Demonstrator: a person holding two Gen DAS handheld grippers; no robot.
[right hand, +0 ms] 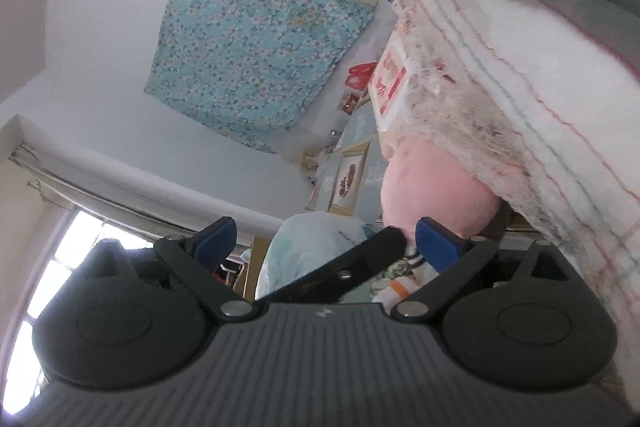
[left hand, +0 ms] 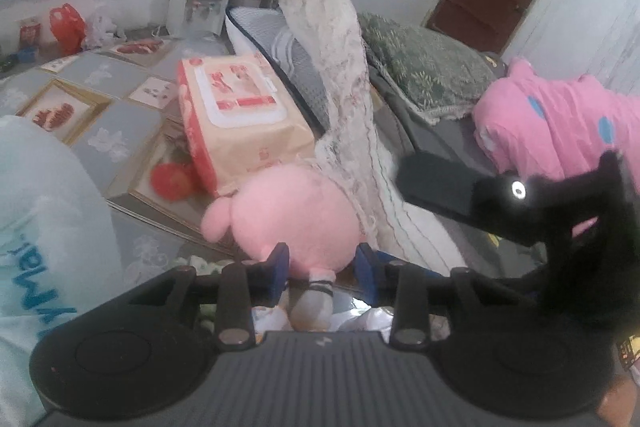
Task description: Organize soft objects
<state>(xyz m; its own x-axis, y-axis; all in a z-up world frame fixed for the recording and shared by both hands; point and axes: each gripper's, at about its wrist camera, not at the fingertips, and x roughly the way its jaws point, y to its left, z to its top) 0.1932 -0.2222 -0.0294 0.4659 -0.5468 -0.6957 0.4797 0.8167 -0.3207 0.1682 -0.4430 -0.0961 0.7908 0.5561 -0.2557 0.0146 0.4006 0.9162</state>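
Left gripper (left hand: 322, 269) clamped on pink plush toy (left hand: 296, 219); toy's lower part hidden behind fingers. Right gripper (right hand: 324, 239) spread wide, empty. Wipes pack (left hand: 240, 115) fully visible only in left view.

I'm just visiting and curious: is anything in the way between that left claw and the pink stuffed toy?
Nothing visible. The left gripper is already shut on the pink plush toy, its blue pads pressing the toy's lower part from both sides. The wet-wipes pack and the cream blanket lie behind the toy, not between.
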